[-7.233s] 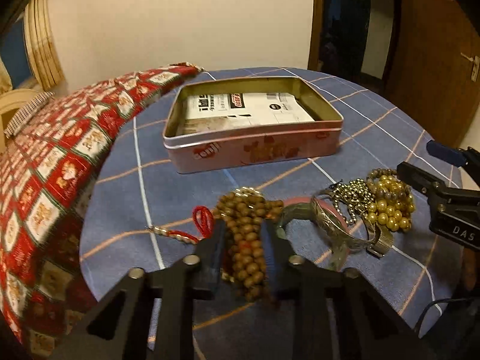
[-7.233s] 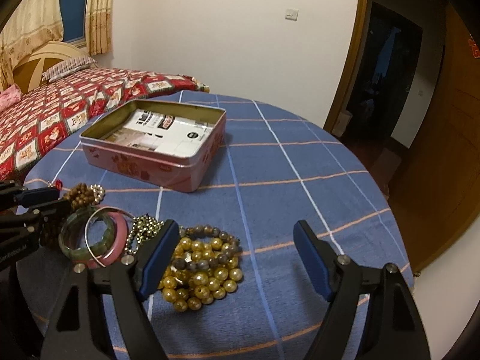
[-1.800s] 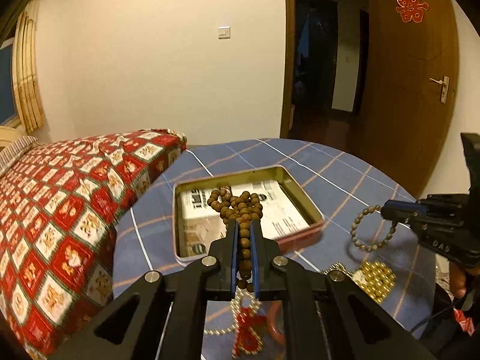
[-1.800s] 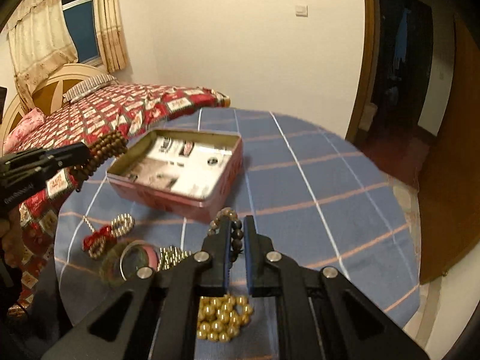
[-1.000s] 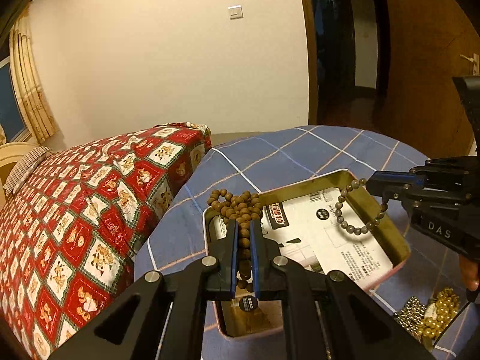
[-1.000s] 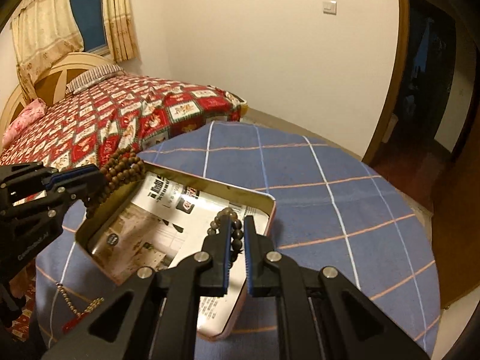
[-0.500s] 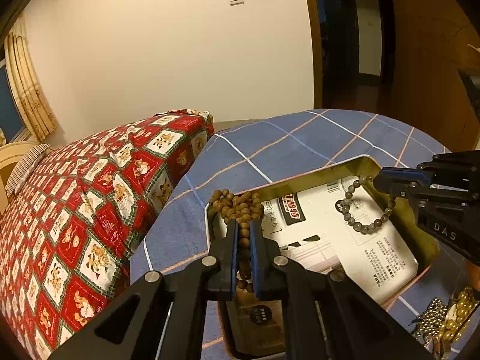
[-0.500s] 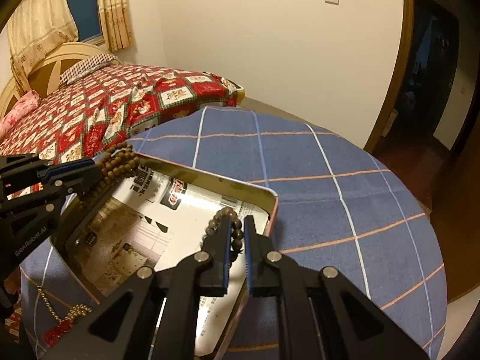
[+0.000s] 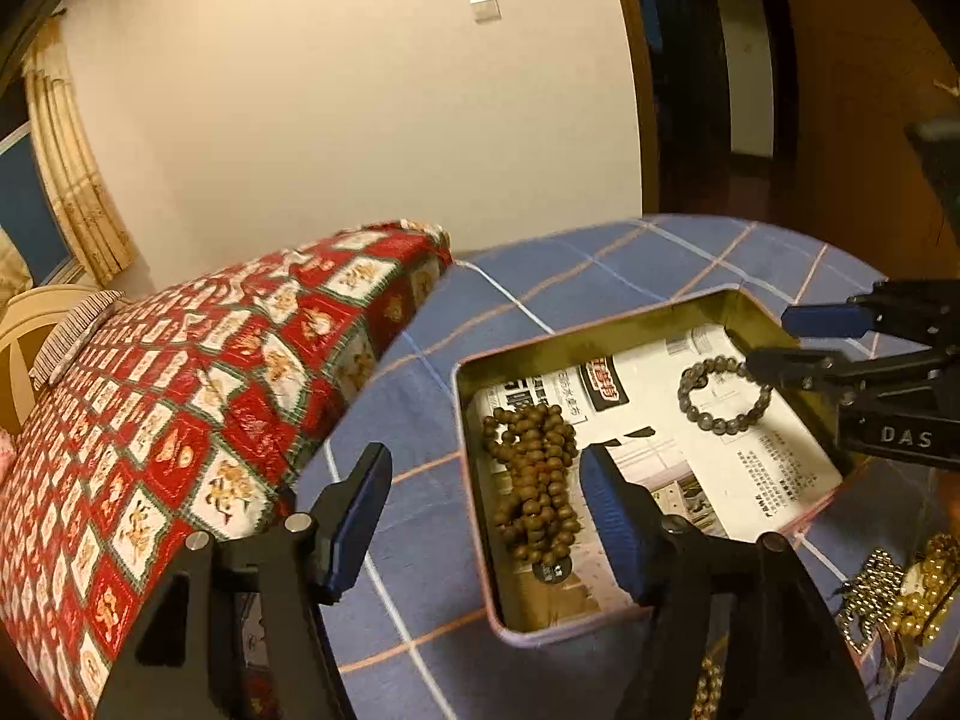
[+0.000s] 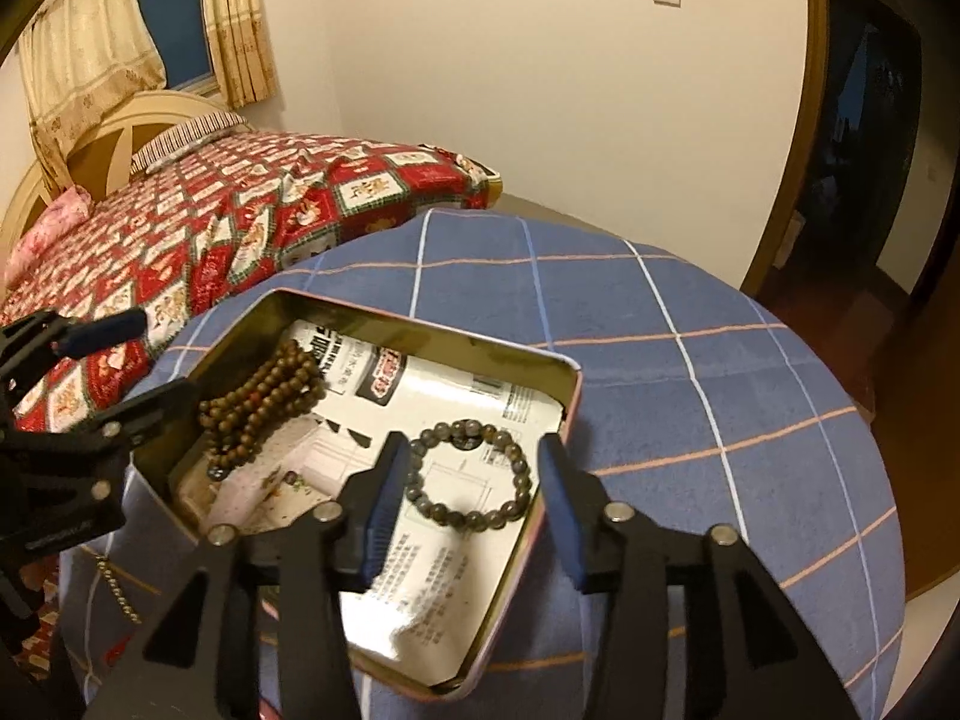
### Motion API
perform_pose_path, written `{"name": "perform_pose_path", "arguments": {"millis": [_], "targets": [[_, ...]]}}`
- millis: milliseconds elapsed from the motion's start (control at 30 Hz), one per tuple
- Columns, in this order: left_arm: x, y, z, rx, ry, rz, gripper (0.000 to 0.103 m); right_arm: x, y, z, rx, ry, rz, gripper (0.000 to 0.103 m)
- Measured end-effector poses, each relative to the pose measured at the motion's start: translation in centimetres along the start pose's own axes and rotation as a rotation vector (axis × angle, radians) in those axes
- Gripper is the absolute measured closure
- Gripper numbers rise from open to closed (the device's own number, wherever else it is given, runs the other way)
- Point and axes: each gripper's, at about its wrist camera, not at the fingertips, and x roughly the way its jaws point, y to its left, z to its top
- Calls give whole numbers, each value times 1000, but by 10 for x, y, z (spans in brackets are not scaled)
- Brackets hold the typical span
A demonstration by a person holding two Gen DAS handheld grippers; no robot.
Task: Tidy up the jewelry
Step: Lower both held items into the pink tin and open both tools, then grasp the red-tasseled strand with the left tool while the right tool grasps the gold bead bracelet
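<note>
The left gripper (image 9: 483,516) is hovering over the near left corner of the pink tin (image 9: 606,624), its blue-padded fingers (image 9: 354,510) spread wide and holding nothing. Between them, the brown wooden bead strand (image 9: 534,480) is lying heaped inside the tin, along its left wall, on the printed paper (image 9: 750,480) that is lining the bottom.

The right gripper (image 10: 474,504) is hanging above the tin's right side, and its fingers (image 10: 564,516) are likewise parted, with the grey bead bracelet (image 10: 468,474) lying flat on the paper between them, apart from both pads. In the left wrist view this bracelet (image 9: 723,387) is sitting toward the far right corner of the tin, well apart from the wooden strand.

The tin is resting on the round counter, which is wearing a blue checked cloth (image 10: 690,372). At the near right, outside the tin, gold beads (image 9: 924,594) and a ball chain (image 9: 870,582) are lying on the cloth. A bed with a red patterned quilt (image 9: 180,396) is standing just left of the counter.
</note>
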Motion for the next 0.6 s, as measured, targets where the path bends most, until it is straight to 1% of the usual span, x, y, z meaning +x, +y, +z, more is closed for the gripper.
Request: {"name": "perform_pose_path", "arguments": {"millis": [167,267,300,433,600], "targets": [[-19,12,-6,-44,-12,13,37,-6,6,-1,-10,-3,-2,51],[-30,16,-17,-63,-7,25,37,-16,9,-7,-13,-10,-19,43],[-34,16,-22,-66,0,30,37,-20,11,-10,-17,-12,-23,43],[-48,12,-42,-57,14,41,37,-36,12,-27,-36,-10,-56,43],[-66,1,-67,-42,33,21,37,-54,7,-48,-25,-14,-92,39]]}}
